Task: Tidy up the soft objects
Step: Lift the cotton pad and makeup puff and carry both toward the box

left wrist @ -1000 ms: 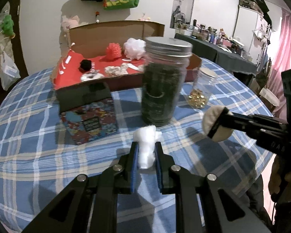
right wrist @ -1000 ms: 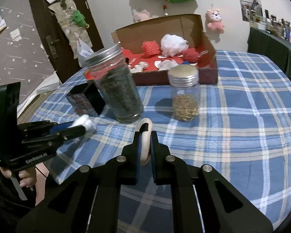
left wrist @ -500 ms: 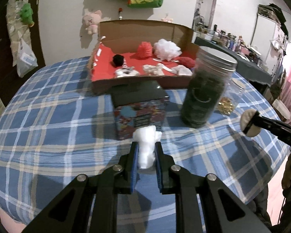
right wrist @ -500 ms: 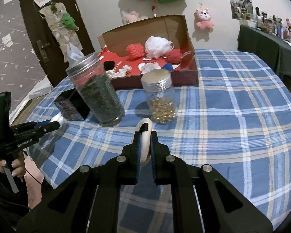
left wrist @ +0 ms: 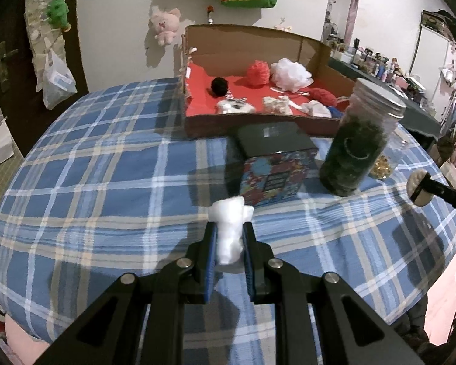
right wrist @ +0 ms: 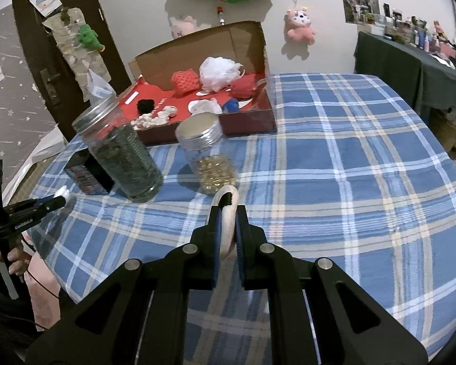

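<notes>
Your left claw is clamped on a white cotton wad, your right claw on a round cream pad, both above the bench's near edge.

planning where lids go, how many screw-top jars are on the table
2: the tall jar of dark green stuff beside the black box, and the shorter jar of gold pieces in front of the cardboard box.

The dark-filled jar hides most of the small jar of gold pieces in the left wrist view, whose right edge cuts off the right gripper.
</notes>
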A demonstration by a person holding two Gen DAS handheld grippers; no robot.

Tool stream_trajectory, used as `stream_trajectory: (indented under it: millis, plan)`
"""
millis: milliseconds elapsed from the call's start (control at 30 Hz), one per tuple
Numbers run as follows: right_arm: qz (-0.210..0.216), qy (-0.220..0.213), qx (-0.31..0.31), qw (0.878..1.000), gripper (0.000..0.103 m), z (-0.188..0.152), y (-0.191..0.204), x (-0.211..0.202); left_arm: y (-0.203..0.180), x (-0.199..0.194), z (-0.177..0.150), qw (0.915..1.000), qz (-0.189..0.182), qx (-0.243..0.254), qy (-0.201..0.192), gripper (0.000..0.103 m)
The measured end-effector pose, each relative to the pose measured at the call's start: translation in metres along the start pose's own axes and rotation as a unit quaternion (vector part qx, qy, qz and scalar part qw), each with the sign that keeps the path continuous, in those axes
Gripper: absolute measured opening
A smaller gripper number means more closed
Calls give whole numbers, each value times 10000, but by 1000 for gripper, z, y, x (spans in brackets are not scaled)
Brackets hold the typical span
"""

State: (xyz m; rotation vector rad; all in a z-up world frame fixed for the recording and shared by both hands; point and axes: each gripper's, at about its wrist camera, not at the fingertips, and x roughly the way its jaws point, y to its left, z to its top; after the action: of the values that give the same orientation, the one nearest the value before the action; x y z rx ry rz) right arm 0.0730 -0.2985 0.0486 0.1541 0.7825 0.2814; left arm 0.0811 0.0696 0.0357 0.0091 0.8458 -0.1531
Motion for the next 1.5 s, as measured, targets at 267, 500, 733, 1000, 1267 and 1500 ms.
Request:
stream_trajectory:
  millis: [267, 500, 733, 1000, 1267, 1500]
  plan:
    - [-100, 31, 95, 9999, 9, 11, -13, 4, 23, 1, 1, 9996, 244, -77, 86, 17]
    - [-208, 15, 121, 9997, 9, 24, -21, 4, 41, 7, 11, 9993, 344, -102, 140, 17]
    - [-271, -20, 151, 9995, 9, 35, -29, 5, 50, 17, 22, 9990, 368, -6, 237, 17]
    - [-216, -2, 95, 9997, 9, 53, -36, 11, 55, 33, 31, 9985, 332, 228, 378, 17]
    - [42, 40, -100, 9999, 9, 71, -34, 24, 60, 43, 44, 9983, 91, 368, 447, 17]
    - [298, 156, -242, 9991, 9, 84, -30, 38, 58, 49, 61, 9969, -323, 611, 389, 17]
